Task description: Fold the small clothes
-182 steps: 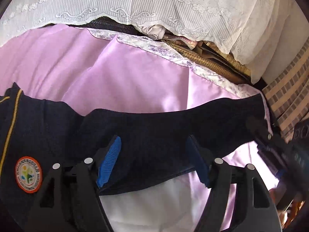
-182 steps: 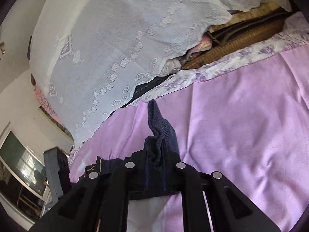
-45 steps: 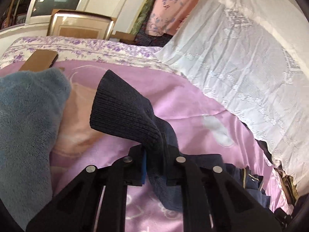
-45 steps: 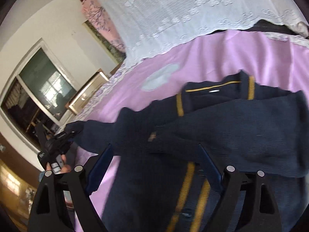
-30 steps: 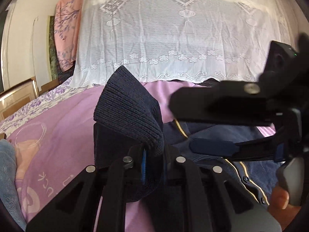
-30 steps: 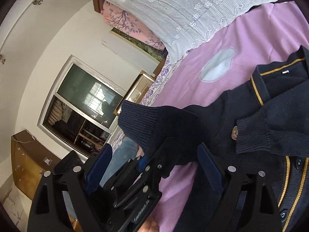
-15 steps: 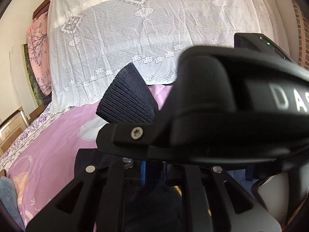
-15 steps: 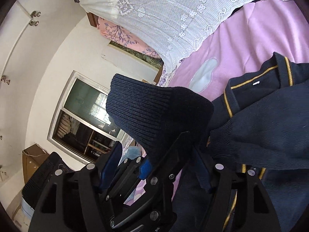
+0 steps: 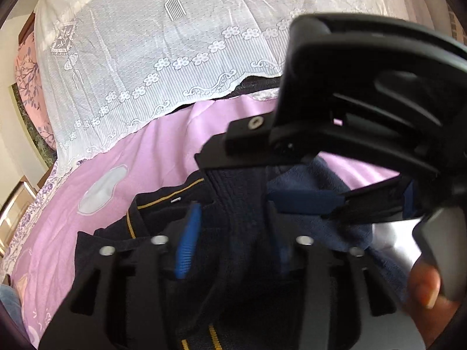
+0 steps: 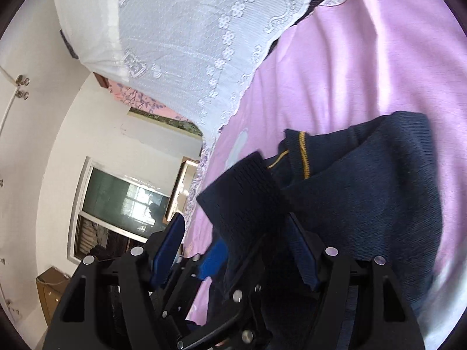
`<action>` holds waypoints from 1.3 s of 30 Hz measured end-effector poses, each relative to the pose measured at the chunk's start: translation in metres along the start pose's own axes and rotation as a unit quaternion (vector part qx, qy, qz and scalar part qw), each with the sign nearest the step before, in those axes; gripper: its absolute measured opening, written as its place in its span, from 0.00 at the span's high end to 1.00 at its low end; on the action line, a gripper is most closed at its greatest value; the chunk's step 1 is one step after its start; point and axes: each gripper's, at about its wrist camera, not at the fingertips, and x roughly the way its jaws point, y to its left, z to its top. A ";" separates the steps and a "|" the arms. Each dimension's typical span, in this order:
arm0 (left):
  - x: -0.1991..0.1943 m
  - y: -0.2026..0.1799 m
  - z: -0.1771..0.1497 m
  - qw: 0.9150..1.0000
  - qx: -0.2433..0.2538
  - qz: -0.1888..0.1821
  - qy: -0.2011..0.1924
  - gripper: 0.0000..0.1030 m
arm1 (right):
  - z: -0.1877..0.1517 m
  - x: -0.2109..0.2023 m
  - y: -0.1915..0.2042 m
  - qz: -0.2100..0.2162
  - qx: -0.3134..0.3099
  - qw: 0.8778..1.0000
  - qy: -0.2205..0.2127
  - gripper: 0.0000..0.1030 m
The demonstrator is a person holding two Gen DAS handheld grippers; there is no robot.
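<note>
The left gripper (image 9: 230, 242) reaches in low over the bed, tipped downward, and its fingers (image 9: 186, 245) have just been opening: they now stand apart with the ribbed cuff (image 9: 233, 204) of the navy cardigan (image 9: 116, 250) loose between them, not pinched. The right gripper (image 10: 233, 250) crosses close in front of the left one, so near that its black body fills the upper right of the left wrist view, with a fingertip of the person's hand (image 9: 424, 288) showing at its handle. Its fingers stand parted too, having just been closing in a little; the left gripper's tips and the cuff sit in the gap, and I cannot tell whether its blue pads (image 10: 167, 250) touch the knit. The cardigan, dark with yellow trim along the collar (image 10: 302, 154), lies spread on the lilac bedsheet (image 10: 364, 67) toward the near edge of the bed, one sleeve (image 10: 379, 186) folded across its front. A white lace cover (image 9: 151, 43) drapes the pile at the far edge of the bed. Beyond are a cream wall (image 10: 58, 134) and a window (image 10: 122, 201).
</note>
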 end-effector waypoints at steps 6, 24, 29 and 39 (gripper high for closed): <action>-0.059 0.033 -0.013 0.997 -0.038 -0.006 -0.071 0.04 | 0.003 -0.005 -0.036 0.014 0.059 0.998 -0.001 0.33; -0.007 0.156 -0.075 0.967 -0.220 0.070 0.105 0.04 | -0.023 -0.041 -0.032 -0.097 -0.049 0.994 0.034 0.33; 0.013 0.163 -0.087 0.956 -0.239 0.068 0.155 0.04 | -0.028 -0.053 -0.034 -0.121 -0.071 0.990 0.033 0.37; 0.015 0.173 -0.097 0.945 -0.279 0.051 0.163 0.04 | -0.034 -0.054 -0.034 -0.151 -0.087 0.984 0.041 0.57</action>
